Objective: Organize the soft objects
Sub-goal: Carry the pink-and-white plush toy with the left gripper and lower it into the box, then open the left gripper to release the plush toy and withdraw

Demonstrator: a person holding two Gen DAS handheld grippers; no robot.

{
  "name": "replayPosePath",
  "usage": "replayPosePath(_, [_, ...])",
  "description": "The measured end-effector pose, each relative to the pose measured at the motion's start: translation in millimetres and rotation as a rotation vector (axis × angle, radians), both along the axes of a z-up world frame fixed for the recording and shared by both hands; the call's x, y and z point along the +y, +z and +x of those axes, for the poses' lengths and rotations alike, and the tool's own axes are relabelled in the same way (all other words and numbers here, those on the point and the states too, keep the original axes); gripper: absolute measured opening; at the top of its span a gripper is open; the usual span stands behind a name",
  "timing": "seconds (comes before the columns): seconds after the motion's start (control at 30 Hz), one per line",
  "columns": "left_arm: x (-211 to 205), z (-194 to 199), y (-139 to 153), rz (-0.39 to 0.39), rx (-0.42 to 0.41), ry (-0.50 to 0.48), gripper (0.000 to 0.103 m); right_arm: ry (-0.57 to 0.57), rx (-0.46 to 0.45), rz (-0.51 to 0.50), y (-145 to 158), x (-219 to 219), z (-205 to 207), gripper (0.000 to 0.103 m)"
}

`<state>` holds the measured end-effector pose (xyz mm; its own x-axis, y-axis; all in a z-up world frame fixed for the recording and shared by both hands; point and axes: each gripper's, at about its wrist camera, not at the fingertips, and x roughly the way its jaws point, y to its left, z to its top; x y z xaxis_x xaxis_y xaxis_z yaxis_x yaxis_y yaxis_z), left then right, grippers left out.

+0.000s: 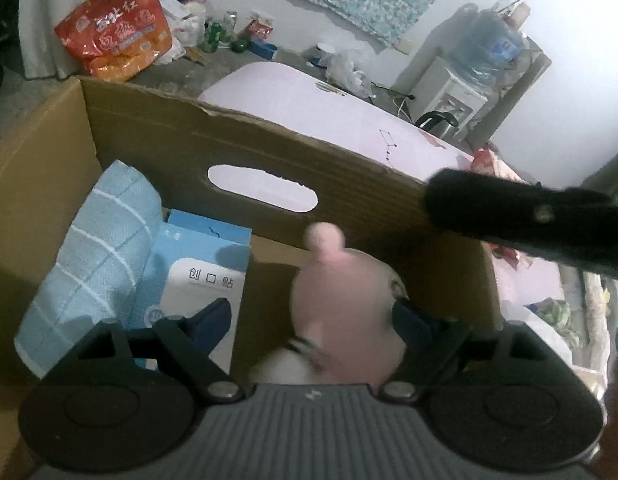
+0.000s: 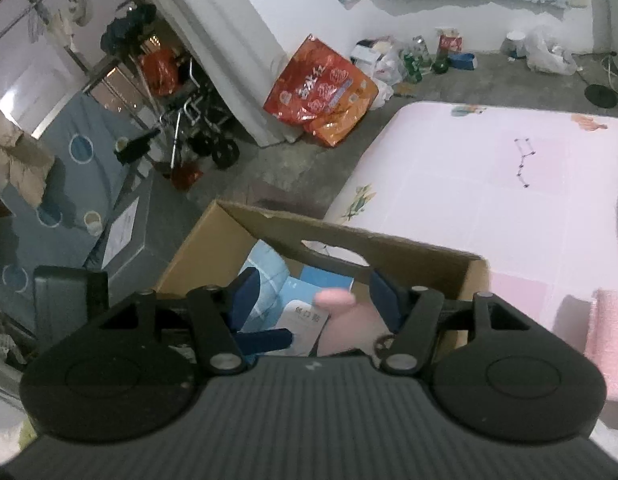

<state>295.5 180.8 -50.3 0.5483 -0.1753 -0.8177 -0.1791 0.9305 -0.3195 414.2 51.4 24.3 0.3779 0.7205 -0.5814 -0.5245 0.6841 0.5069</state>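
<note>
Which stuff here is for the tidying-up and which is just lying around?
For the job: pink plush toy, brown cardboard box, light blue striped towel, fluffy pink cloth.

Just lying about: orange-red snack bag, water dispenser, green cans, black kettle.

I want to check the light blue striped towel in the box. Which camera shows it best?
The left wrist view shows it best: the towel leans against the left wall of the cardboard box, large and mostly uncovered. In the right wrist view only a small piece shows, behind the right tool's finger.
</note>
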Motion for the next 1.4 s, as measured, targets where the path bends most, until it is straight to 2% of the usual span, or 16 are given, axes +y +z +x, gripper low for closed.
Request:
replayPosePath(0.2, [-4.9, -6.4, 13.3, 0.041, -0.029, 0.015, 0.089, -0.032, -0.009, 0.068, 15.1, -38.2, -16.7, 0.061])
replayPosePath(0.43, [-10.3, -31.4, 43.0, 0.053, -0.069, 0.032, 0.089, -0.059, -0.056, 0.110, 41.3, -93.1, -63.7, 0.062])
replayPosePath(0.63, [-28.0, -81.9, 94.6, 0.080, -0.174, -0.005, 0.089, -0.086, -0.102, 0.189, 64.5, -174.5, -129.2, 0.073])
replayPosePath(0.7, [-41.1, -103.4, 111.6, 0.106, -0.207, -0.043, 0.090, -0.109, -0.118, 0.207, 67.6, -208.8, -154.3, 0.079])
replayPosePath(0.77, [-59.0, -125.8, 126.1, 0.138, -0.243, -0.097, 0.091, -0.147, -0.134, 0.213, 66.9, -248.6, -182.2, 0.081])
replayPosePath(0.9, [-100.8, -164.4, 139.5, 0.161, -0.297, -0.214, 0.093, -0.233, -0.126, 0.210, 48.1, -318.9, -233.2, 0.083])
replayPosePath(1.1, [-168.2, -200.5, 122.5, 0.127, -0.311, -0.370, 0.093, -0.386, -0.054, 0.184, -8.3, -403.4, -290.1, 0.084])
replayPosePath(1.27, [-213.7, -214.6, 98.1, 0.130, -0.325, -0.434, 0.093, -0.429, 0.002, 0.124, -57.8, -418.5, -296.0, 0.084])
replayPosePath(1.4, [-240.0, -219.0, 78.6, 0.180, -0.329, -0.452, 0.089, -0.409, -0.004, 0.051, -81.6, -408.6, -271.4, 0.084])
